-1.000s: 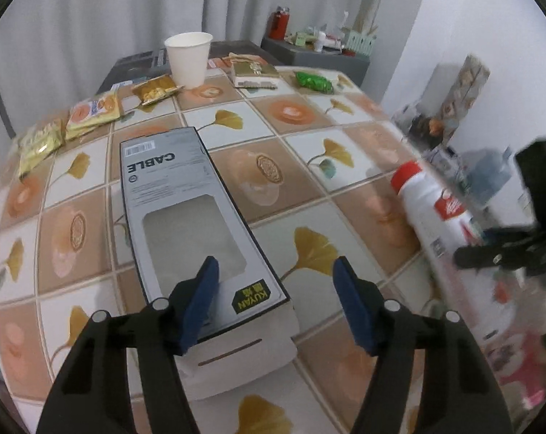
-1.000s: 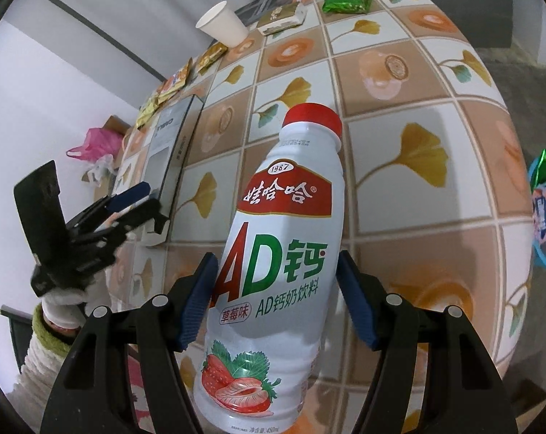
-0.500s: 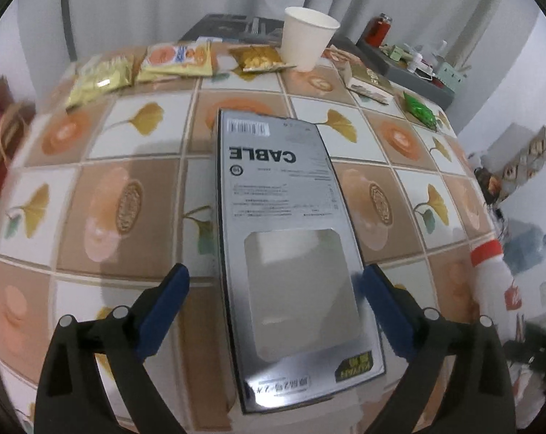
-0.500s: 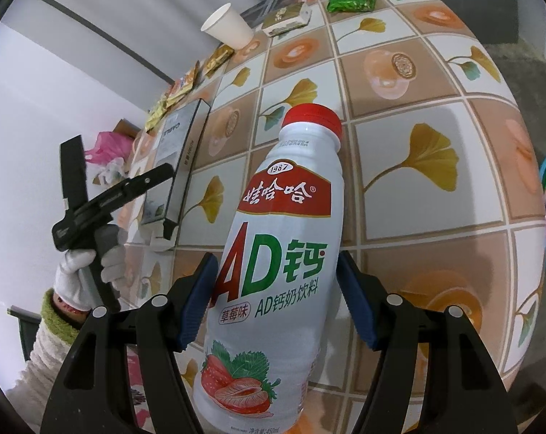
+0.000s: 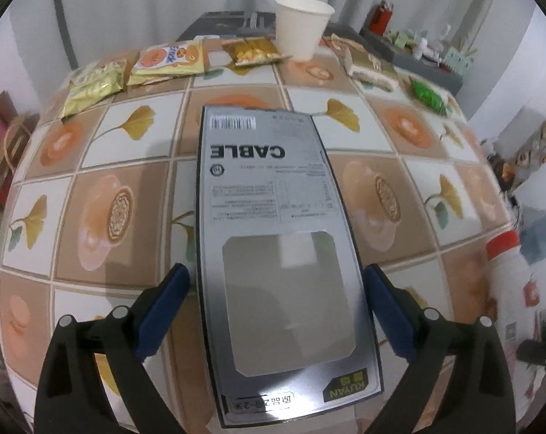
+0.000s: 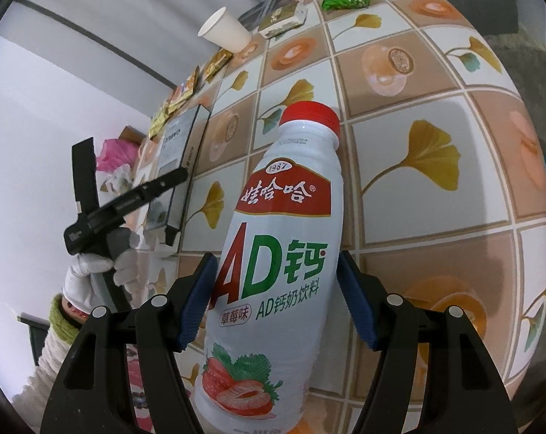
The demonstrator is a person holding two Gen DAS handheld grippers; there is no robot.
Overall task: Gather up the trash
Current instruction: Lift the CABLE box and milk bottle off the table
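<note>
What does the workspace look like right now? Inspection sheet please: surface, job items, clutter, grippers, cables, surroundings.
Surface: table under a tiled cloth with leaf and flower print.
Job's things: grey CABLE box lying flat, its near end over the table edge; white drink bottle with red cap; paper cup upright at the far side.
Clutter: snack packets along the far edge; green wrapper.
Grippers: left gripper open, straddling the box, pads not pressing; right gripper shut on the bottle.
Cables: nothing seen.
Surroundings: grey curtain; pink bag beyond the table; cluttered grey shelf.
</note>
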